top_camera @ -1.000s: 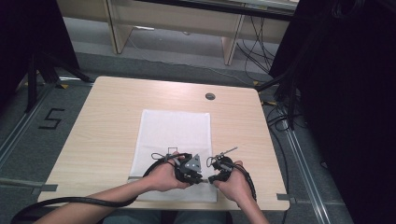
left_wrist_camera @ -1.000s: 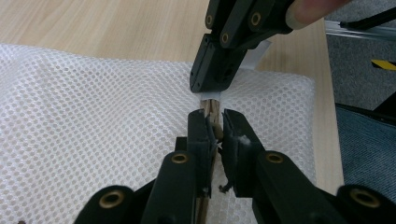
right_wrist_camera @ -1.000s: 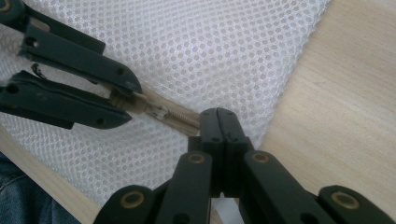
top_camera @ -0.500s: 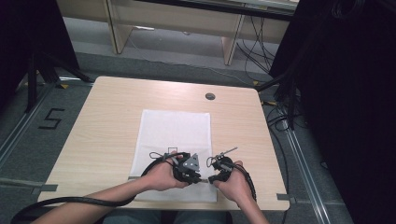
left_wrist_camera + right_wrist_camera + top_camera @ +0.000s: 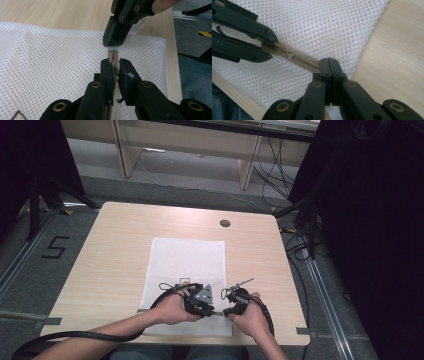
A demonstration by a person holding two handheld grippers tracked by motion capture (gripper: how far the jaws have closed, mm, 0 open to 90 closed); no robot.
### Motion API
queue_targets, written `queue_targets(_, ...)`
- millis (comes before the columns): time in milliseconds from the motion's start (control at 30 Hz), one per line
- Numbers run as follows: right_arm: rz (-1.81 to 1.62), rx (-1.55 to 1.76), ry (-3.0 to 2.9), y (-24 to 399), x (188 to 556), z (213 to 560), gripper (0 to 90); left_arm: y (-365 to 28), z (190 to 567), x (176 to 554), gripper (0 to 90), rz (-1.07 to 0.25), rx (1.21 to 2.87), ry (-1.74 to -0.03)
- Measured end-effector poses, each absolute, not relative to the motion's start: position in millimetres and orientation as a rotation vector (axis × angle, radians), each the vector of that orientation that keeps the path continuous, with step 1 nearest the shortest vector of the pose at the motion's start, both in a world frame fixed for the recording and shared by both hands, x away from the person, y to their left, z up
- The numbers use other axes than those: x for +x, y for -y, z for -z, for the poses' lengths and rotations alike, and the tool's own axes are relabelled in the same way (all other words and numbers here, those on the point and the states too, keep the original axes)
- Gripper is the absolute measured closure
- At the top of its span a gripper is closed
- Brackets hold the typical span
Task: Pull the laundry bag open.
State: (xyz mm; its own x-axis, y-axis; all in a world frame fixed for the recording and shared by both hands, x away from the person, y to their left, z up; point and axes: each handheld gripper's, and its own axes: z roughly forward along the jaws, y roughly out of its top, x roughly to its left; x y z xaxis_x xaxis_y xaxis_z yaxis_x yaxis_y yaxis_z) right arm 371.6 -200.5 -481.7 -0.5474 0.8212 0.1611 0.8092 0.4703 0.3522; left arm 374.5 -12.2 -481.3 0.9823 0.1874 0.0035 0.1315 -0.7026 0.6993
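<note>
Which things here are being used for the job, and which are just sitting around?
In use: white mesh bag, its zipper, left gripper, right gripper, both shut on the zipper.

Just there: table, its round hole cap, floor cables.

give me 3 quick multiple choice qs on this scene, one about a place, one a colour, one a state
1. Where on the table does the mesh bag lie?
A. far left corner
B. middle to near edge
C. hanging off the right side

2. What colour is the mesh bag?
A. white
B. blue
C. red

3. How stands the right hand-held gripper?
A. wide open above the table
B. shut on the zipper
C. lying loose on the floor

Answers:
1 B, the high view shows it spread from the centre to the near edge.
2 A, its netting is white in both gripper views.
3 B, its jaws meet over the zipper's end.
</note>
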Motion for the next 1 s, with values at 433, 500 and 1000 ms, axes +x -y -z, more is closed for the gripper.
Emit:
queue_targets(433,-0.608,1.480,-2.664,200.5,371.3,481.7,90.0,8.5,479.9,373.5,81.3,-0.087,2.356,-0.243)
queue_targets(500,-0.597,1.508,-2.661,199.6,370.6,480.8,90.0,7.7,479.4,373.4,81.3,-0.089,2.355,-0.241)
queue_targets(1000,-0.610,1.483,-2.669,200.6,371.5,481.6,90.0,4.3,478.6,372.4,81.4,-0.091,2.351,-0.239)
